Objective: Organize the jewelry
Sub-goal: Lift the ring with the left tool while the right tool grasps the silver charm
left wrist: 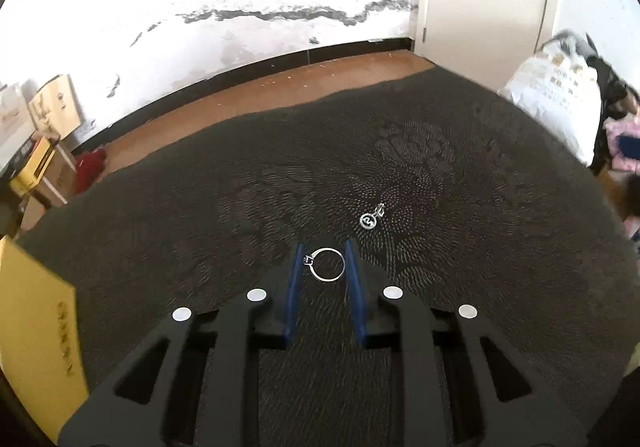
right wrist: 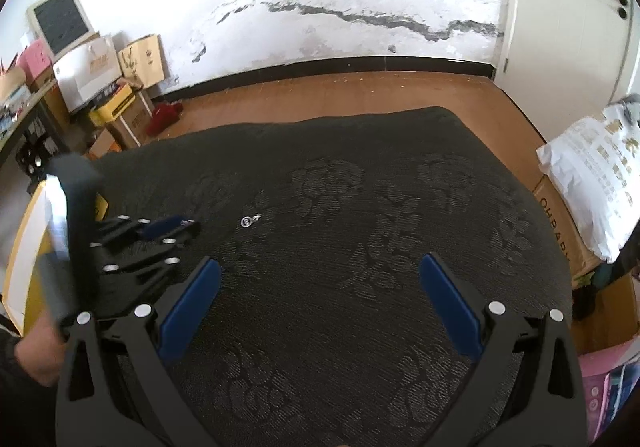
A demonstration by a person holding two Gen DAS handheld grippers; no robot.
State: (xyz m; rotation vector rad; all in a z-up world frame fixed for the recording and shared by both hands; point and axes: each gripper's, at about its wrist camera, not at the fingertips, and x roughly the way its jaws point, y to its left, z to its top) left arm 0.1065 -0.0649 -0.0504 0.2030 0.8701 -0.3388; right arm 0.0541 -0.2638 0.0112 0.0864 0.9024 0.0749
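Left gripper (left wrist: pixel 325 259) clamped on ring (left wrist: pixel 328 265); earring (left wrist: pixel 373 217) on dark cloth (left wrist: pixel 480 207) just beyond ring, up-right; right gripper (right wrist: pixel 320 279) spread wide, empty, farther from earring

I see a silver ring (left wrist: pixel 327 265) between my left gripper's (left wrist: pixel 323 253) blue pads (left wrist: pixel 295 279); my right gripper (right wrist: pixel 320 267) has the same blue on black. The cloth (left wrist: pixel 440 287) is dark grey with a woven floral pattern. Farther off lies a silver pendant (left wrist: pixel 372 217), and at near left a yellow box (left wrist: pixel 36 335).
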